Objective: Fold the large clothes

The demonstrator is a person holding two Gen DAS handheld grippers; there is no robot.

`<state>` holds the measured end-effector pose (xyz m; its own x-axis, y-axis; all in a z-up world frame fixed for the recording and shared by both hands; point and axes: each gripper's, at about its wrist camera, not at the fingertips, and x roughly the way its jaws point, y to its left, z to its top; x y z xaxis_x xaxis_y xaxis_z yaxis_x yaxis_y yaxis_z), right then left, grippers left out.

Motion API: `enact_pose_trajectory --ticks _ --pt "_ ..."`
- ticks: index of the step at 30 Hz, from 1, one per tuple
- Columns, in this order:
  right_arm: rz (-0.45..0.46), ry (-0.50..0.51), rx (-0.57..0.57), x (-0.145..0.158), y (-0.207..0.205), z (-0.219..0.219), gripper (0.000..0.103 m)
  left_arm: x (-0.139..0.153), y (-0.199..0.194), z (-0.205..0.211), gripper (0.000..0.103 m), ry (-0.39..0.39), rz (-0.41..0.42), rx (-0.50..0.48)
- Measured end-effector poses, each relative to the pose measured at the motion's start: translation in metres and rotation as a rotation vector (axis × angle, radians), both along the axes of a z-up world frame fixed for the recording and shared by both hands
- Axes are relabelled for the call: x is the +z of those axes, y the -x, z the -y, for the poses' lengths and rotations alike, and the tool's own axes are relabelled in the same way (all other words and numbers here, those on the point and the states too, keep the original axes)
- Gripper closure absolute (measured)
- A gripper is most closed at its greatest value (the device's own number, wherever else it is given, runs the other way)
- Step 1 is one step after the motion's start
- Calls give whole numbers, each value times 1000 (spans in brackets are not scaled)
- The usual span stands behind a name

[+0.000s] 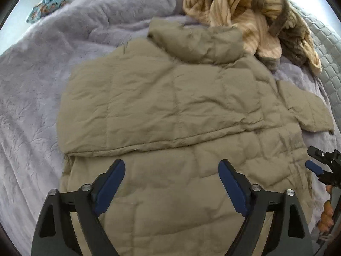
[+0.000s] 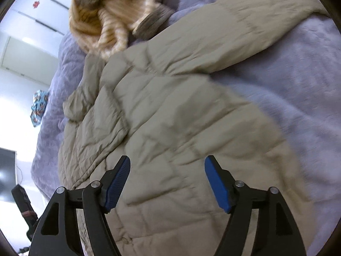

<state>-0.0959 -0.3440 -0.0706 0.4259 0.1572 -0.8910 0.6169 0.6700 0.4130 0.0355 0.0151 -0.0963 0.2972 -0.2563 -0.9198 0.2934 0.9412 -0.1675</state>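
A khaki quilted puffer jacket (image 1: 170,106) lies spread on a lavender fleece blanket (image 1: 32,106). One panel is folded over, and its edge runs across the middle. A sleeve (image 1: 307,111) sticks out to the right. My left gripper (image 1: 171,166) hangs open over the jacket's near part with nothing between its blue pads. My right gripper (image 1: 310,156) shows at the right edge of that view, with a hand on its handle. In the right wrist view the right gripper (image 2: 167,162) stands open above the jacket (image 2: 170,117) and holds nothing. A sleeve (image 2: 245,21) stretches toward the upper right there.
A crumpled beige and grey striped sweater (image 1: 251,15) lies beyond the jacket's collar. A blue patterned cloth (image 1: 49,4) sits at the blanket's far left edge. Grey quilted bedding (image 1: 326,49) borders the right. A dark screen (image 2: 6,170) stands off the bed.
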Motion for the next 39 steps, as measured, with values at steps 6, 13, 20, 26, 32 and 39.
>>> enact_pose_trajectory --ticks 6,13,20,26,32,39 --pt "9 -36 -107 0 23 58 27 -1 5 34 8 -32 -16 -42" --pt "64 -41 -217 5 36 111 16 1 6 74 7 -26 -7 -53" --pt "142 -14 -209 12 35 147 0 -2 5 111 1 -52 -14 -60" --pt "177 -66 -243 10 29 182 0 -10 4 127 1 -53 -48 -68" --pt "286 -113 -398 12 34 230 0 -17 -2 131 1 2 -113 -61" --pt "326 -145 -479 9 28 261 0 -15 -3 142 1 6 -96 -57"
